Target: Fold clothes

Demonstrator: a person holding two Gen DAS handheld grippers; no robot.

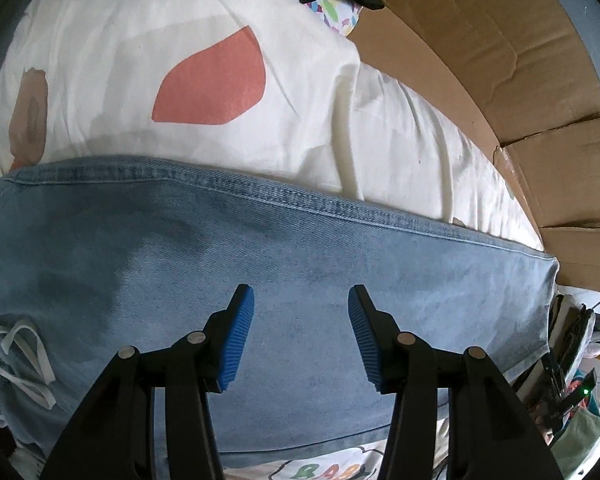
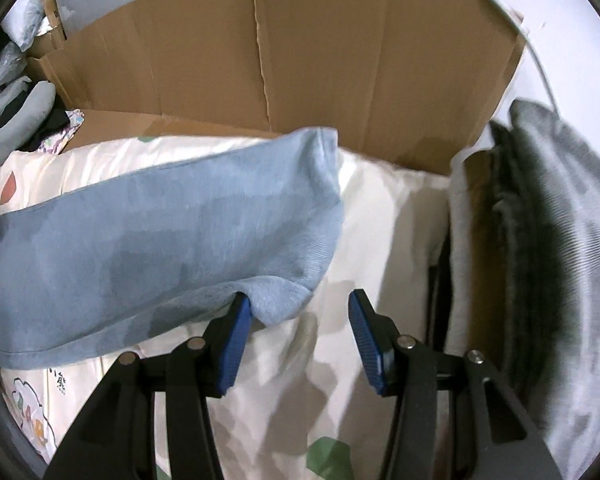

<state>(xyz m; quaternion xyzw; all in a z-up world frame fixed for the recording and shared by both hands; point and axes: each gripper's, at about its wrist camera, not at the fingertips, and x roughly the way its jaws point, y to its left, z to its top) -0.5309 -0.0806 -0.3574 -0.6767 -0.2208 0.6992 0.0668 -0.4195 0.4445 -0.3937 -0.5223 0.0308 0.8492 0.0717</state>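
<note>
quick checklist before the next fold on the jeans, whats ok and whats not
1. Left tongs empty and open over the jeans: ok.
2. Right tongs empty and open: ok; one pad sits at the edge of the jeans' end, nothing pinched.
3. Jeans lying flat on the bedsheet: ok in the left wrist view.
4. Far end of the jeans flat: not ok, it looks lifted or bunched in the right wrist view.
5. Drawstring tucked in: not ok, it lies loose.
6. Grey clothes pile apart from the jeans: ok.
</note>
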